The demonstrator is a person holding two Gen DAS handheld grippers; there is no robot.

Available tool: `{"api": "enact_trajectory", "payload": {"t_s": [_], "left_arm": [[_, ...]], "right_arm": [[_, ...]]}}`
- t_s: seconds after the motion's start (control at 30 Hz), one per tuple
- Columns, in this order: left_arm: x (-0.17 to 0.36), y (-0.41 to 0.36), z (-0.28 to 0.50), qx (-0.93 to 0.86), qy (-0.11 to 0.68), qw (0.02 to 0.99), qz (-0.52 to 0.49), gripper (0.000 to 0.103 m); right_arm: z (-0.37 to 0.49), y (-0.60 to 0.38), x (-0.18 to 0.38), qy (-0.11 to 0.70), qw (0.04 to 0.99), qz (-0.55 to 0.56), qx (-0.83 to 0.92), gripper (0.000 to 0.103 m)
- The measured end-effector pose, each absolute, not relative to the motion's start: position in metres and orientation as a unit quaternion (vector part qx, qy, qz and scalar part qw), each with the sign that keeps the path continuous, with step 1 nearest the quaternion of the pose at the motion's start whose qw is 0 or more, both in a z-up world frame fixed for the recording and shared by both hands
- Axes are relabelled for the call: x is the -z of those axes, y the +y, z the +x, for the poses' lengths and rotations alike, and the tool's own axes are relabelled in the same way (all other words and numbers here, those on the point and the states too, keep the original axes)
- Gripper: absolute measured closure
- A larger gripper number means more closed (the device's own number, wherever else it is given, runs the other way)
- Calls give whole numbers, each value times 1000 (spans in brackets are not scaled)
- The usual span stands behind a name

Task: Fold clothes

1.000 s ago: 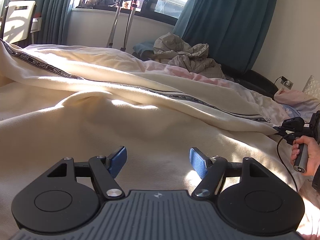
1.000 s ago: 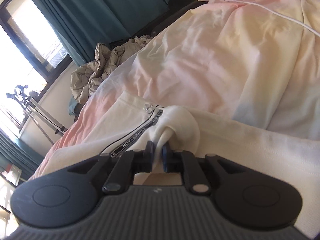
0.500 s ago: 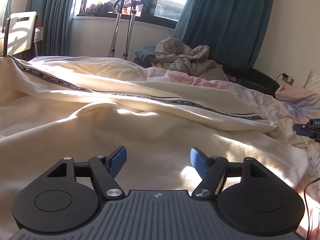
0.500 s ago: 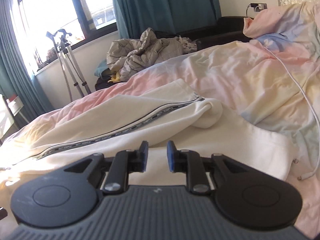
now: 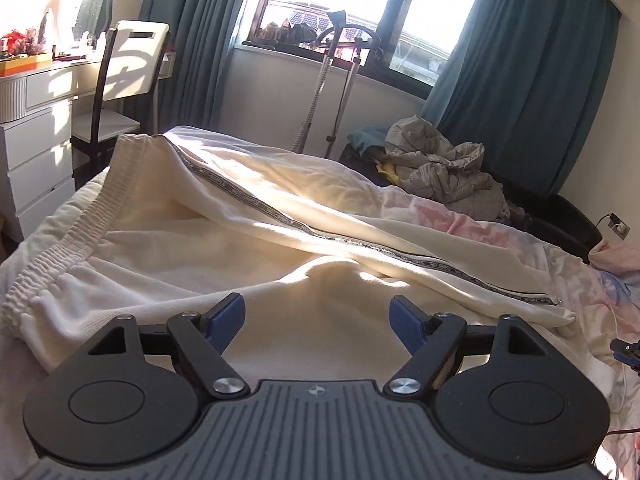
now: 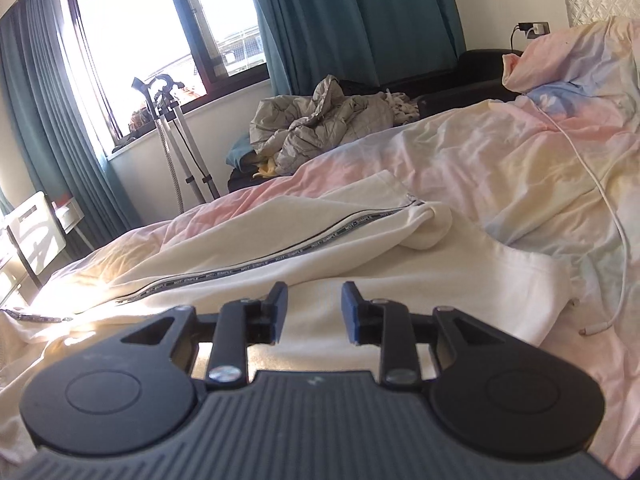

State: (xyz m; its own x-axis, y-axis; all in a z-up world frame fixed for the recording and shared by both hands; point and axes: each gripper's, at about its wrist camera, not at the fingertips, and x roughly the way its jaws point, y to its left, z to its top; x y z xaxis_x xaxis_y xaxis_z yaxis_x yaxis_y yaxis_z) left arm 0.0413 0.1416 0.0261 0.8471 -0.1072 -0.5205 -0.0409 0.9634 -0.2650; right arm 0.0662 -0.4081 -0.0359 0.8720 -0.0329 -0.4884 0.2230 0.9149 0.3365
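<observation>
A: What changed? The right gripper [image 6: 310, 312] held the trouser leg's cuff [image 6: 430, 226] a second ago; now its jaws stand apart, empty, pulled back.

B: So the cream trousers [image 5: 280, 216] lie leg over leg along the bed [image 6: 520, 160], waistband [image 5: 56, 248] toward its foot corner; the left gripper [image 5: 318, 316] hovers wide, empty.

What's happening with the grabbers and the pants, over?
Left gripper open, empty. Right gripper open, empty. Cream pants spread on bed, one leg folded over. White cable lies nearby.

black tool [image 5: 319, 317], blue pads [image 5: 226, 317]; silver screws [image 5: 229, 385]
</observation>
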Motion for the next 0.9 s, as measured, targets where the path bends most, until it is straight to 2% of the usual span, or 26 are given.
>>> {"api": "enact_trajectory", "payload": {"t_s": [0.1, 0.27, 0.33, 0.47, 0.63, 0.9], "left_arm": [[-46, 178, 26, -27, 274, 950, -149, 17], [-55, 227, 4, -83, 278, 934, -207, 12], [-53, 246, -4, -104, 283, 923, -238, 11], [-36, 282, -14, -122, 309, 889, -316, 11], [-10, 309, -24, -127, 319, 855, -389, 11], [37, 321, 0, -103, 347, 815, -453, 12]], "right_arm": [[70, -421, 46, 261, 939, 215, 72, 69], [71, -440, 61, 269, 930, 232, 97, 59], [68, -449, 65, 263, 925, 238, 138, 46], [55, -473, 67, 232, 912, 262, 216, 34], [39, -508, 82, 216, 873, 342, 272, 19], [20, -535, 99, 207, 825, 439, 290, 16]]}}
